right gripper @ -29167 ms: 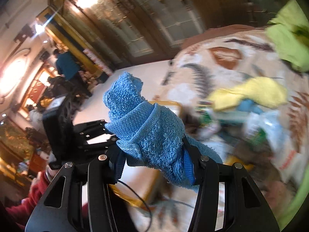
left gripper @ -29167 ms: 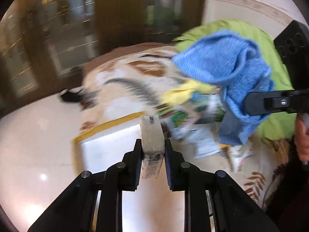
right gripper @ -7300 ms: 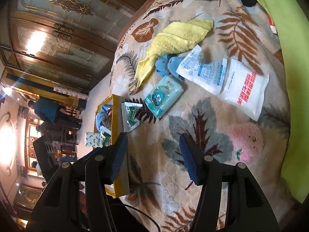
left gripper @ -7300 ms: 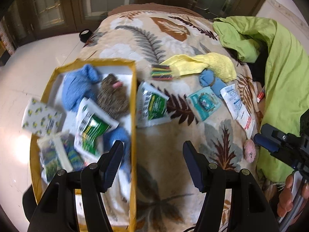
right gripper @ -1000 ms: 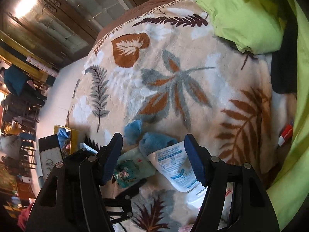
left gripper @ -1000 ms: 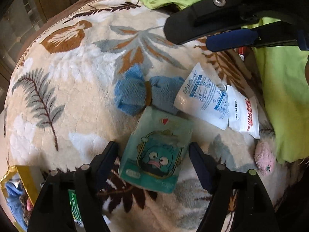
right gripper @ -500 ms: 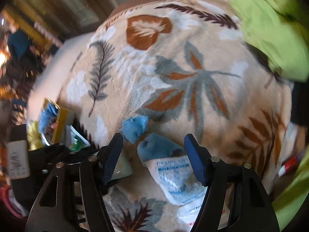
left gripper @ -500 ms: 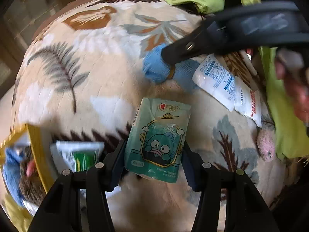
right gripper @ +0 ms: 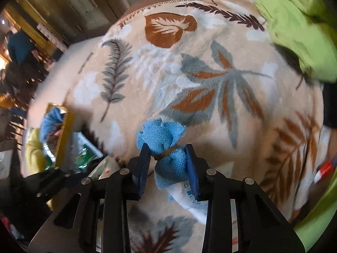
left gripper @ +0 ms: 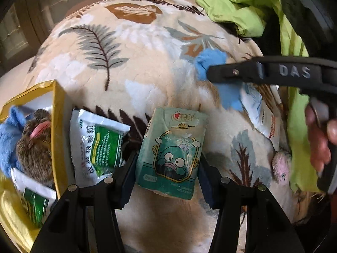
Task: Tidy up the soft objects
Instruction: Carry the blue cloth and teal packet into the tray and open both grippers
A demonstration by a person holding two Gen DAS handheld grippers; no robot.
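Blue cloth [right gripper: 166, 147] in closing right claw [right gripper: 168, 164]

My left gripper [left gripper: 167, 177]: black linkage arms, silver pivot screws, dark blue ribbed pads [left gripper: 129, 179]. My right gripper [right gripper: 168, 168]: same black build, brighter blue pads [right gripper: 192, 168]; from the left camera, at 3 o'clock, raised "DAS" lettering on its arm.

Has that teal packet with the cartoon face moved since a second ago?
Yes. The teal cartoon packet lay beside the blue tied cloth; now it is clamped in the left gripper, nearer the yellow-rimmed box.
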